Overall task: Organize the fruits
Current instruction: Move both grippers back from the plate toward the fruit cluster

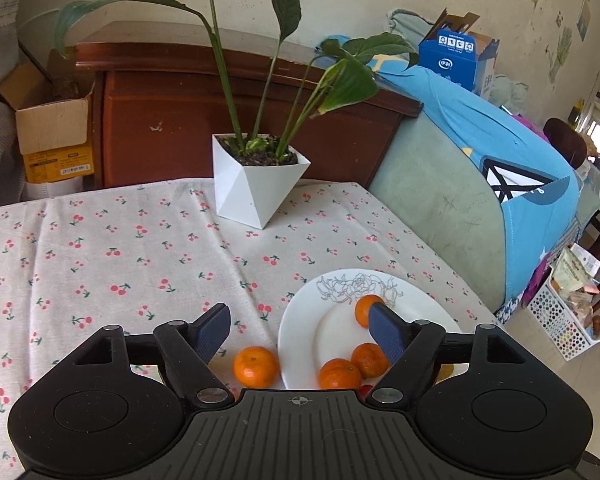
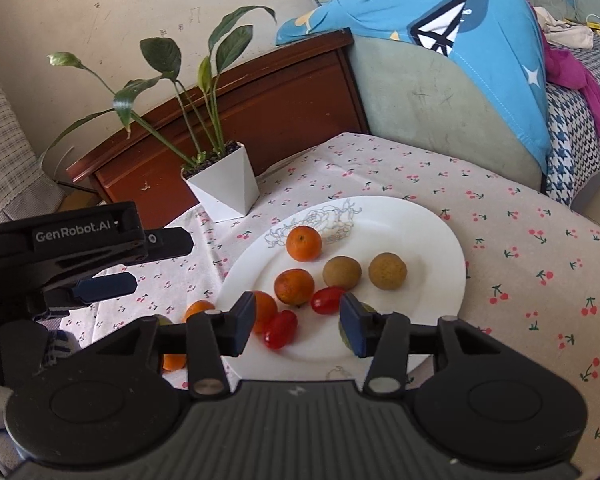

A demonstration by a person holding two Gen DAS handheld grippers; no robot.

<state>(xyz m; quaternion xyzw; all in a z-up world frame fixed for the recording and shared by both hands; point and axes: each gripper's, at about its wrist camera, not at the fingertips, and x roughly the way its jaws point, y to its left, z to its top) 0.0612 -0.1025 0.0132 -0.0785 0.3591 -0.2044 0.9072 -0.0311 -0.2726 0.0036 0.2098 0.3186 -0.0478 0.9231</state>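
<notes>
A white plate (image 2: 420, 236) with a flower drawing lies on the cherry-print tablecloth. It holds three oranges (image 2: 304, 243), two brown round fruits (image 2: 342, 273) and two cherry tomatoes (image 2: 327, 300). A greenish fruit (image 2: 367, 307) peeks out behind one finger. My right gripper (image 2: 298, 320) hovers open over the plate's near side, pads touching nothing. Two more oranges (image 2: 198, 309) lie on the cloth left of the plate. My left gripper (image 1: 300, 322) is wide open above the plate's (image 1: 296, 320) left rim, and an orange (image 1: 256, 365) on the cloth shows below it. From the right wrist it (image 2: 162, 261) shows at the left.
A plant in a white angular pot (image 1: 256, 184) stands at the table's far side, leaves arching overhead. Behind it is a brown wooden cabinet (image 1: 160, 120) and a cardboard box (image 1: 52, 128). A sofa draped in blue cloth (image 1: 480, 160) borders the table's right edge.
</notes>
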